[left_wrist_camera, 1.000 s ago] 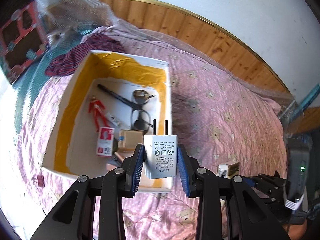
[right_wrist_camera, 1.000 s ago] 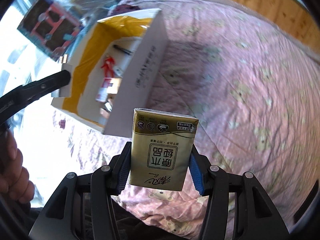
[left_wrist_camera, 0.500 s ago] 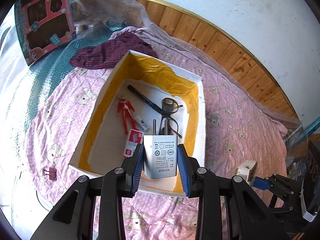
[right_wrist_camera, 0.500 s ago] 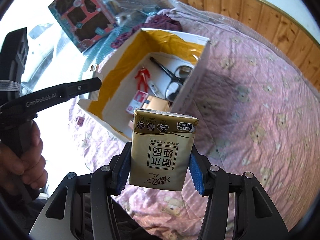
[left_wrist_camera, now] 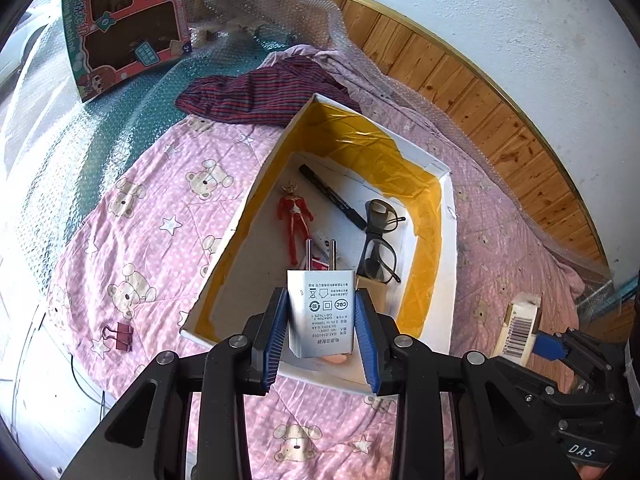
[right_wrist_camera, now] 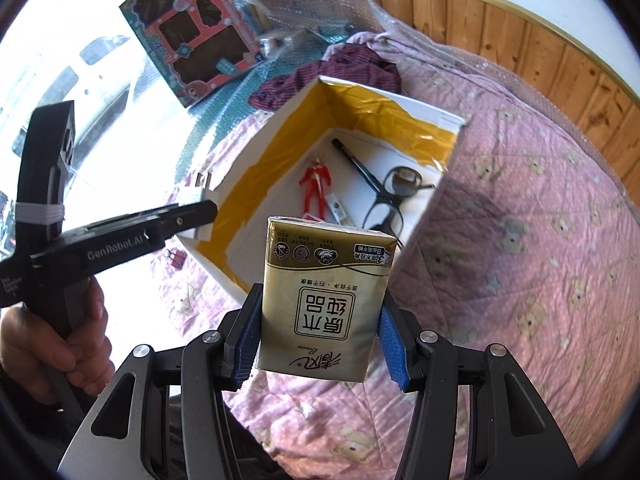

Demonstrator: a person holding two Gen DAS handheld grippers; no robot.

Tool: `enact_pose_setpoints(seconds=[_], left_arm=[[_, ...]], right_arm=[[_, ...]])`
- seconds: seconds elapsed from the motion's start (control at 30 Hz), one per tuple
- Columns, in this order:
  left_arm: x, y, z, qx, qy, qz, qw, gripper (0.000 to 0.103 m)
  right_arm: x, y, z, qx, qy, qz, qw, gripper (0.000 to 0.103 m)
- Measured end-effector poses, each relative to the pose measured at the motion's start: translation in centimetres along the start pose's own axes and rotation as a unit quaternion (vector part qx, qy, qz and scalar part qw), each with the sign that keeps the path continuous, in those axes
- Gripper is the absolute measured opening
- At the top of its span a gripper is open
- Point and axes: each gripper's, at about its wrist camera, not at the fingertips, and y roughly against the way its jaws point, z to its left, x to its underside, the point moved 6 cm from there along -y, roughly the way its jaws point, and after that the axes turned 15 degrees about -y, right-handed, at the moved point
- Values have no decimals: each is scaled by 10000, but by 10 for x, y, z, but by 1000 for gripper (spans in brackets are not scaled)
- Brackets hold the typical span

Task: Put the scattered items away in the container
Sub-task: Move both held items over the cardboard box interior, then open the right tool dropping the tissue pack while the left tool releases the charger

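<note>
My left gripper is shut on a white plug charger, prongs pointing forward, held above the near end of the white box with yellow-taped walls. My right gripper is shut on a gold tissue pack, raised in front of the same box. Inside the box lie a red figure, a black marker, black glasses and small cartons. In the right wrist view the left gripper shows from the side at the box's left wall, a hand on its handle.
A pink binder clip lies on the pink bear-print quilt left of the box. A striped cloth sits behind the box, a toy package and bubble wrap at the back left. A wooden headboard curves along the far side.
Both grippers have risen and pulled back, so the box looks smaller and farther. The charger and tissue pack stay held. The binder clip came into view.
</note>
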Motion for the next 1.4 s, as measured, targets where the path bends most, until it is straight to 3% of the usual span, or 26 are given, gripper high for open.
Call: enact_pose_setpoints(seconds=[0.47, 0.97, 1.4], left_arm=[[-14, -21, 7, -18, -7, 151, 9999, 35], [-21, -55, 12, 27, -81, 515, 9986, 35], [-23, -76, 36, -280, 58, 765, 9967, 35]], right_arm=[[-58, -19, 8, -130, 89, -46, 9999, 55], [-126, -68, -1, -439, -466, 256, 9976, 55], [-161, -111, 2, -392, -486, 474, 9969, 56]])
